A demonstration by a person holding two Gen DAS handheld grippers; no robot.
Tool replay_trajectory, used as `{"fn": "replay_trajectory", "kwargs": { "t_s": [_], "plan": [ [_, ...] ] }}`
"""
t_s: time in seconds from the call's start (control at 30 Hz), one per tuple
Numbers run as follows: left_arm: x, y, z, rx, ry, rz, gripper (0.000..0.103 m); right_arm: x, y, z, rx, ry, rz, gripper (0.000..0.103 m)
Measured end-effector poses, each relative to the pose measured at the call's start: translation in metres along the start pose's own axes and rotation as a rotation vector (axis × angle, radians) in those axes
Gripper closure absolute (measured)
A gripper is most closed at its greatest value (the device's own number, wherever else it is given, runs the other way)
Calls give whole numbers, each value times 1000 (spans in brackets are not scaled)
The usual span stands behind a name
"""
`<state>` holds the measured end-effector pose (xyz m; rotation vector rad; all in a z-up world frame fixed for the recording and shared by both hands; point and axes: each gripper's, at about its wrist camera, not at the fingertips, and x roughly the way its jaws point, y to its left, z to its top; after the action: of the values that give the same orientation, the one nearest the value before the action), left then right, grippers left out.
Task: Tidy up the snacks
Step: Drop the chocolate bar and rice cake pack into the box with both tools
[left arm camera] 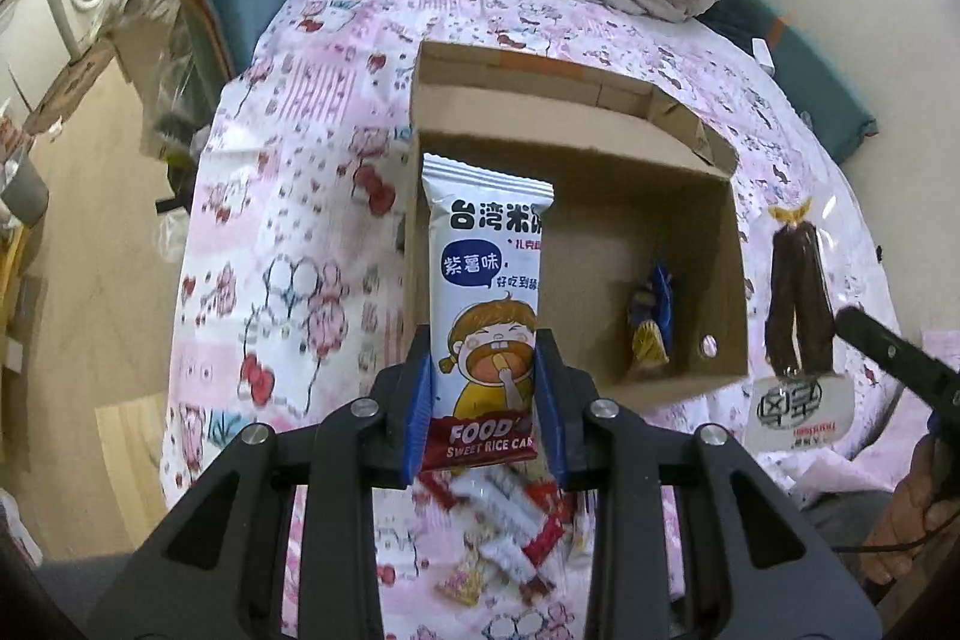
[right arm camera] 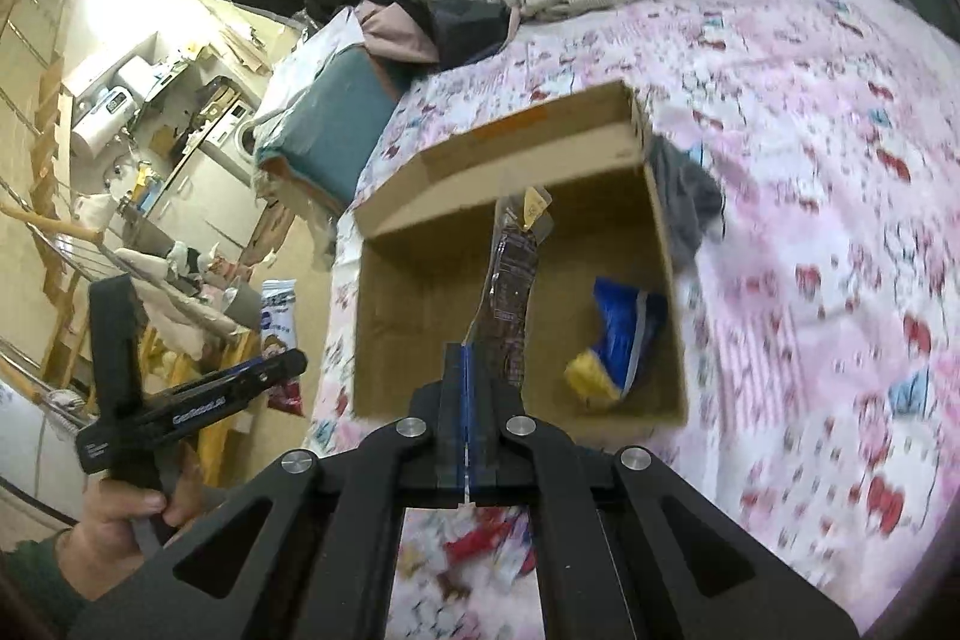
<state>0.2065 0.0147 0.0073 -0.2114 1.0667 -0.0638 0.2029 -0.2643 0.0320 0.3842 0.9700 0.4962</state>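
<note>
Left wrist view is showing the left tool point(left arm camera: 486, 388) clamping the lower part of a rice cake packet point(left arm camera: 487, 292), which is standing upright in front of the open cardboard box point(left arm camera: 714, 280) sitting on the bed point(left arm camera: 288, 232). The right tool point(right arm camera: 467, 382) is pinching only the thin edge of a clear packet of dark snack sticks point(right arm camera: 510, 304), its two sides pressed together on the film. That edge grip is looking risky: the slick film could be slipping free, dropping the sticks short of the box, and with both packets heading to one opening the tools could be knocking each other. A blue and yellow packet point(right arm camera: 618, 340) is already lying inside, while loose snacks point(left arm camera: 510, 538) are waiting on the bed near the box. The rice cake wrapper is reading "台湾米", "紫薯味", "FOOD" and "SWEET RICE CA"; the other packet's label is too blurred to read.
</note>
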Motion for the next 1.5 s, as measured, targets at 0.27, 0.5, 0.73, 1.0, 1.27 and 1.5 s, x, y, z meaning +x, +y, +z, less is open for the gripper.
{"fn": "replay_trajectory", "kwargs": {
  "t_s": [0.27,0.5,0.73,1.0,1.27,1.5],
  "plan": [
    [44,-17,20,38,16,24,76,36,-27,22,-44,-55,-56,103],
    [75,-21,15,78,1,87,76,62,-43,14,-78,-37,-171,103],
    [78,-24,15,73,-28,62,76,74,-48,11,-79,1,-216,103],
    [79,-21,15,68,-30,63,76,78,-42,11,-109,5,-234,103],
    [75,-19,15,62,-56,75,75,80,-44,10,-91,12,-236,103],
    [67,-20,14,66,-73,79,29,73,-41,13,-90,-20,-203,95]
  ]
}}
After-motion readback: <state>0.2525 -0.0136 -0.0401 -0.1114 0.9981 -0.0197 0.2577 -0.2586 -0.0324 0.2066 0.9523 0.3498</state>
